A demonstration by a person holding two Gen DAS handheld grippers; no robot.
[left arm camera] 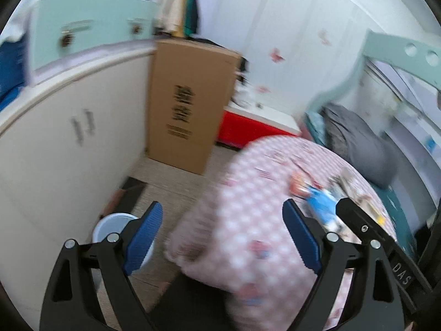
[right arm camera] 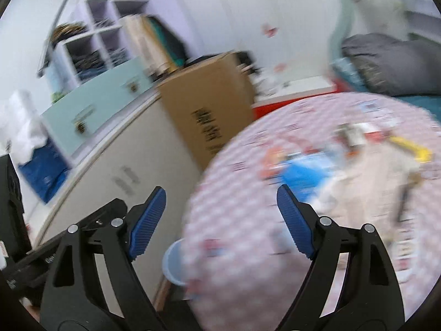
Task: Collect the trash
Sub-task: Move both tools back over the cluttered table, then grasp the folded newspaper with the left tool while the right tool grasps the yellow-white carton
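Both views are blurred by motion. Litter lies on a bed with a pink checked cover: a blue wrapper, an orange-red packet, a yellow piece and pale paper scraps. A light blue bin stands on the floor at the bed's foot. My left gripper is open above the bed's edge, nothing between its blue pads. My right gripper is open too, empty, short of the litter; it shows at the right in the left wrist view.
A tall cardboard box stands against a cream cabinet. A red and white low unit sits by the far wall. A grey blanket lies at the bed's head. Wood floor runs between cabinet and bed.
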